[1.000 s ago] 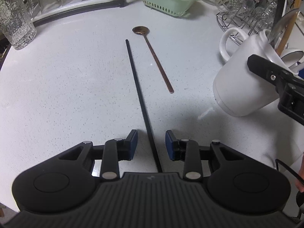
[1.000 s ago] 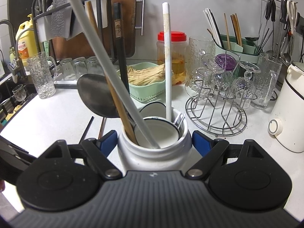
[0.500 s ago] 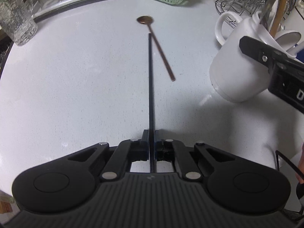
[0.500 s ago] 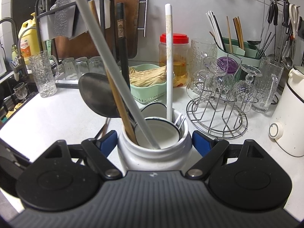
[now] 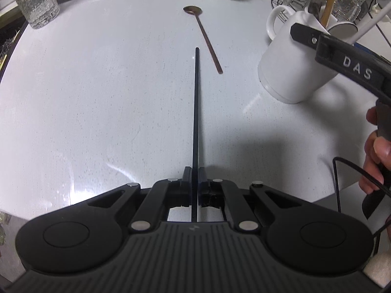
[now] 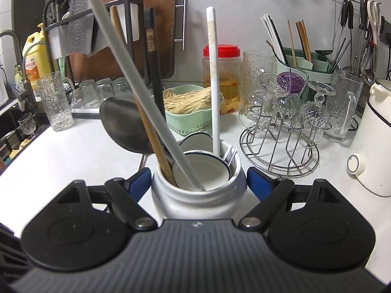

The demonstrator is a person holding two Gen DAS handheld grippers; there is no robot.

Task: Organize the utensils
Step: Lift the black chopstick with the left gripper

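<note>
Black and thin, the chopstick (image 5: 196,112) runs up the middle of the left wrist view, pinched in my left gripper (image 5: 194,179), whose jaws are closed narrow on its near end. My right gripper (image 6: 198,183) stands wide around the white mug (image 6: 198,195) at the centre of its view, pads on both sides of the body, tilting it. Several utensils already stand in that mug, so I judge the sorting well under way; the chopstick and the copper spoon (image 5: 204,34), lying at upper centre on the counter (image 5: 97,97), are still to go in. Whether the chopstick's far tip has left the counter I cannot tell, and the mug's base is hidden behind my right gripper.
</note>
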